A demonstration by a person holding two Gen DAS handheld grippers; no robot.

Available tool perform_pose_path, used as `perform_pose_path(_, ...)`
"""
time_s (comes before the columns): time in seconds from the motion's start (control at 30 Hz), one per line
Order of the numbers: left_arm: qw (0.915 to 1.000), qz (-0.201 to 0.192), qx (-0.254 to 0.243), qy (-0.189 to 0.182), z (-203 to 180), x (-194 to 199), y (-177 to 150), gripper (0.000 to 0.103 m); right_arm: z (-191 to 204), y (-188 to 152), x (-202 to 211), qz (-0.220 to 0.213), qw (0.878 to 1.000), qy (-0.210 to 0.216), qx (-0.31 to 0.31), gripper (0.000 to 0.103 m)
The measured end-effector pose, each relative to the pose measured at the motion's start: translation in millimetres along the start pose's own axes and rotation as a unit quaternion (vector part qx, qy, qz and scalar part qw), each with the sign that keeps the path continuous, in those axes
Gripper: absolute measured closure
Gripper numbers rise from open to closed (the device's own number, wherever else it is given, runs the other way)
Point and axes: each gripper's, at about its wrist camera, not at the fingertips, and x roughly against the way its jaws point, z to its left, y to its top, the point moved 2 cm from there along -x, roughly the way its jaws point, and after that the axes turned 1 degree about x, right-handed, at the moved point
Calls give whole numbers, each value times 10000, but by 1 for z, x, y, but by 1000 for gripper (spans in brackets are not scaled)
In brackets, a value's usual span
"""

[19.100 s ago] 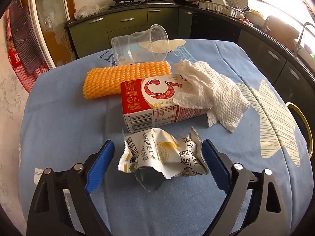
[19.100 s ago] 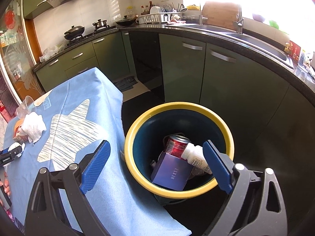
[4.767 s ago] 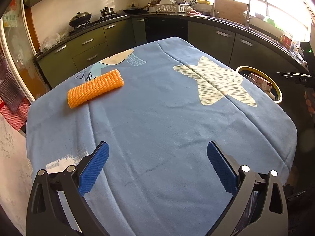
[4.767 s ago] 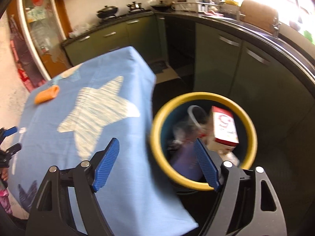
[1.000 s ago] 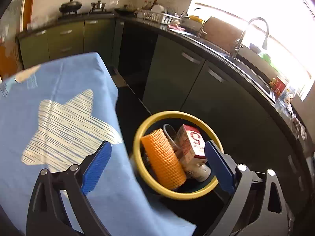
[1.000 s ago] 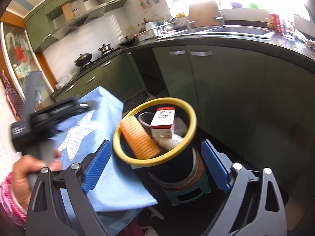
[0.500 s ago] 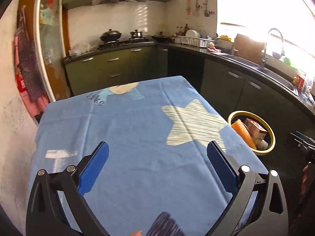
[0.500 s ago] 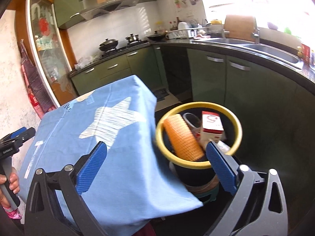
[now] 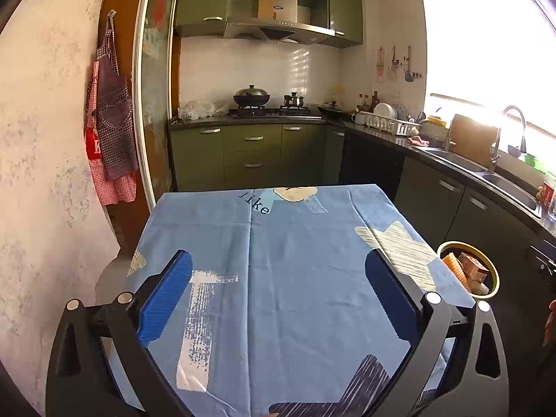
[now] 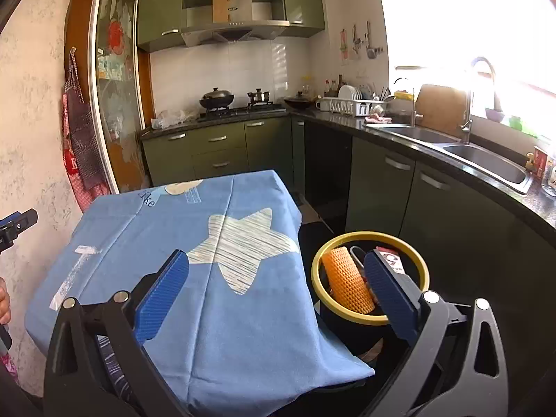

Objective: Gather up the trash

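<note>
The yellow-rimmed trash bin (image 10: 422, 267) stands on the floor right of the table; it also shows in the left wrist view (image 9: 493, 271). Inside it stand the orange textured sponge (image 10: 347, 285) and the red-and-white carton (image 10: 392, 259), both also seen in the left wrist view: sponge (image 9: 453, 267), carton (image 9: 474, 267). My left gripper (image 9: 278, 293) is open and empty above the blue tablecloth (image 9: 278, 243). My right gripper (image 10: 278, 290) is open and empty above the table's right edge and the bin.
The tablecloth (image 10: 173, 229) carries a white star print (image 10: 239, 239). Green cabinets and a dark counter with a sink (image 10: 486, 160) run along the back and right. An apron (image 9: 111, 132) hangs on the left wall. The left gripper's body shows at the far left (image 10: 14, 226).
Both grippers have pulled back and risen away from the bin; the views now look level across the table toward the stove. The sponge stays in the bin.
</note>
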Motion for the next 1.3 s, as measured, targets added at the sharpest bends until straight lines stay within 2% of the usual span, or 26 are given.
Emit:
perform_pose_path(0.1, 9999, -48, 49, -134, -1, 12, 2, 5, 1, 3, 7, -48, 10000, -66, 19, 7)
perform_pose_path(0.4, 9999, -132, 4, 32, -6, 33, -7, 5, -3, -1, 10, -118, 9998, -160, -13, 7)
perform_pose_path(1.3, 9999, -92, -108, -46, -21, 28, -2, 5, -13, -7, -1, 4, 9995, -259, -180, 7)
